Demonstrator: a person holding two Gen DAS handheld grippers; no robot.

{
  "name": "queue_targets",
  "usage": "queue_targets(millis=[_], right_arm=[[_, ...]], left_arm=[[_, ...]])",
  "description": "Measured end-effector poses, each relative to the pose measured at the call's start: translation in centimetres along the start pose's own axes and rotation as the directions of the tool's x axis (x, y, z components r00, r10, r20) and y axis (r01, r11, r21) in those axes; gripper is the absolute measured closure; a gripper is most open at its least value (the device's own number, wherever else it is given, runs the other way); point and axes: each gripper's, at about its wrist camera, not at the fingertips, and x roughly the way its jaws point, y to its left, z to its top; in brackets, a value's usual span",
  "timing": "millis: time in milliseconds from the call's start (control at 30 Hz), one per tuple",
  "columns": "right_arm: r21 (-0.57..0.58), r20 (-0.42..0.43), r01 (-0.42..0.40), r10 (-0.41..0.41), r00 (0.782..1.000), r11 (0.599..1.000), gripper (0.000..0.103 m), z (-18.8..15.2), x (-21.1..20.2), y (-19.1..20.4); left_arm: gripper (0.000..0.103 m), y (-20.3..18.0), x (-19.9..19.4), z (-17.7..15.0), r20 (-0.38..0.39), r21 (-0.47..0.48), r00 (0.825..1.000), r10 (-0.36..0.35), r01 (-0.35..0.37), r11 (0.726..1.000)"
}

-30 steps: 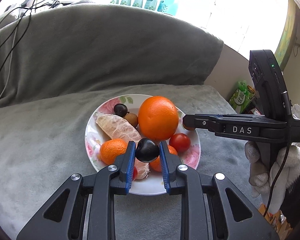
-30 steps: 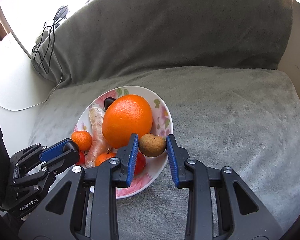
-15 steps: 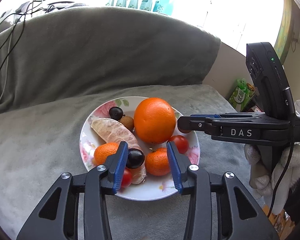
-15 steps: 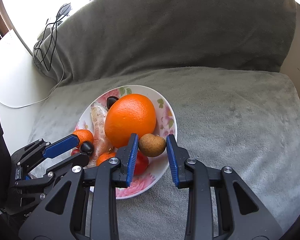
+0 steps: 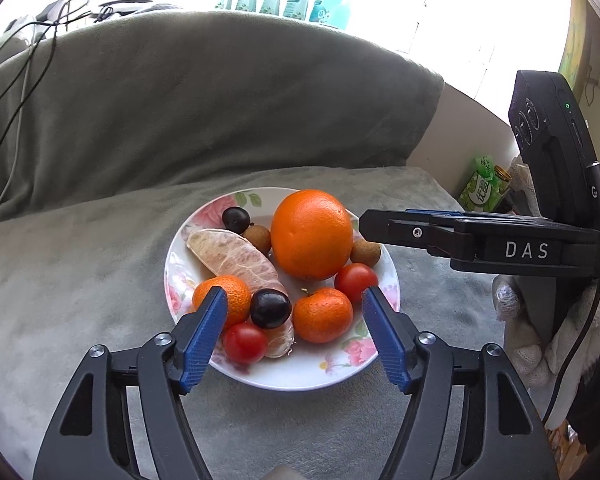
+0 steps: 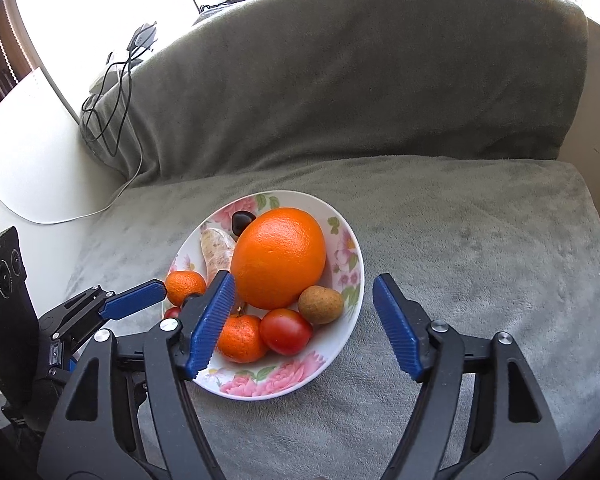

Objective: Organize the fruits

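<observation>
We see both tools letting go at once. 1 second ago the left tool (image 5: 292, 334) pinched a dark grape (image 5: 271, 308) and the right tool (image 6: 303, 324) pinched a brown longan (image 6: 321, 305); now the jaws of both are opening, wide apart, with nothing pressed between the pads. The grape rests on the pomelo segment (image 5: 236, 258) beside a mandarin (image 5: 224, 300), and the longan sits against the big orange (image 6: 279, 257) at the plate's right rim. We judge that both fruits are delivered and this placing step is finished.

The floral plate (image 5: 300, 376) lies near the middle of the grey sofa seat (image 6: 480, 248), a little toward its left edge. It also carries a second mandarin (image 5: 323, 314), 2 cherry tomatoes (image 5: 356, 282) (image 5: 245, 343), a second grape (image 5: 236, 219) and another longan (image 5: 257, 238).

We see no loose fruit left on the seat. The plate is crowded, so a careless retreat could nudge the small round pieces. The right tool, held in a gloved hand (image 5: 556, 336), reaches in over the plate's right rim, close to the left tool's path. Cables (image 6: 108, 120) hang over the backrest, well apart.
</observation>
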Motion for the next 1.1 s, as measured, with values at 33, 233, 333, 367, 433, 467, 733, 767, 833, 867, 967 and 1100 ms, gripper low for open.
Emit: queue_targets(millis=[33, 233, 333, 367, 433, 467, 733, 767, 833, 867, 967, 1100], right_arm=[[0.004, 0.004, 0.001, -0.001, 1.000, 1.000, 0.027, 0.0, -0.1, 0.0], [0.003, 0.019, 0.004, -0.004, 1.000, 1.000, 0.026, 0.1, -0.5, 0.1], [-0.001, 0.020, 0.006, -0.006, 1.000, 1.000, 0.026, 0.0, -0.6, 0.2], [-0.001, 0.021, 0.005, -0.005, 1.000, 1.000, 0.026, 0.0, -0.6, 0.3], [-0.004, 0.025, 0.008, -0.008, 1.000, 1.000, 0.026, -0.1, -0.8, 0.4], [-0.008, 0.030, 0.013, -0.013, 0.999, 1.000, 0.026, -0.1, -0.9, 0.5], [-0.028, 0.083, 0.038, -0.036, 0.996, 0.999, 0.026, -0.9, -2.7, 1.5], [-0.029, 0.094, 0.047, -0.044, 0.995, 0.998, 0.026, -1.1, -3.0, 1.6], [-0.029, 0.118, 0.068, -0.064, 0.991, 0.997, 0.026, -1.5, -3.8, 1.7], [-0.025, 0.133, 0.083, -0.079, 0.988, 0.996, 0.026, -1.7, -4.2, 1.8], [-0.023, 0.172, 0.136, -0.131, 0.976, 0.990, 0.026, -2.3, -5.4, 2.1], [-0.024, 0.211, 0.214, -0.204, 0.956, 0.977, 0.026, -2.8, -6.7, 2.7]], left_arm=[[0.033, 0.0, -0.1, 0.0, 0.000, -0.001, 1.000, 0.002, -0.002, 1.000], [0.030, -0.1, -0.2, 0.1, -0.001, 0.004, 1.000, 0.031, -0.031, 1.000], [0.030, 0.1, -0.3, 0.0, -0.004, -0.002, 1.000, 0.026, -0.026, 1.000], [0.030, 0.0, -0.3, 0.1, -0.005, -0.002, 1.000, 0.027, -0.027, 1.000], [0.030, 0.0, -0.4, 0.0, -0.006, -0.001, 1.000, 0.030, -0.030, 1.000], [0.030, 0.0, -0.5, 0.0, -0.006, -0.003, 1.000, 0.030, -0.031, 1.000], [0.029, 0.0, -1.5, -0.3, 0.015, -0.004, 0.999, 0.048, -0.048, 0.999], [0.029, 0.0, -1.9, -0.4, 0.022, -0.005, 0.998, 0.051, -0.051, 0.999], [0.029, 0.1, -2.6, -0.6, 0.037, -0.010, 0.997, 0.060, -0.060, 0.998], [0.029, 0.2, -3.0, -0.7, 0.046, -0.012, 0.997, 0.066, -0.066, 0.998], [0.029, 0.4, -4.1, -1.0, 0.067, -0.022, 0.994, 0.084, -0.083, 0.996], [0.029, 0.2, -5.3, -1.4, 0.095, -0.024, 0.986, 0.134, -0.132, 0.991]])
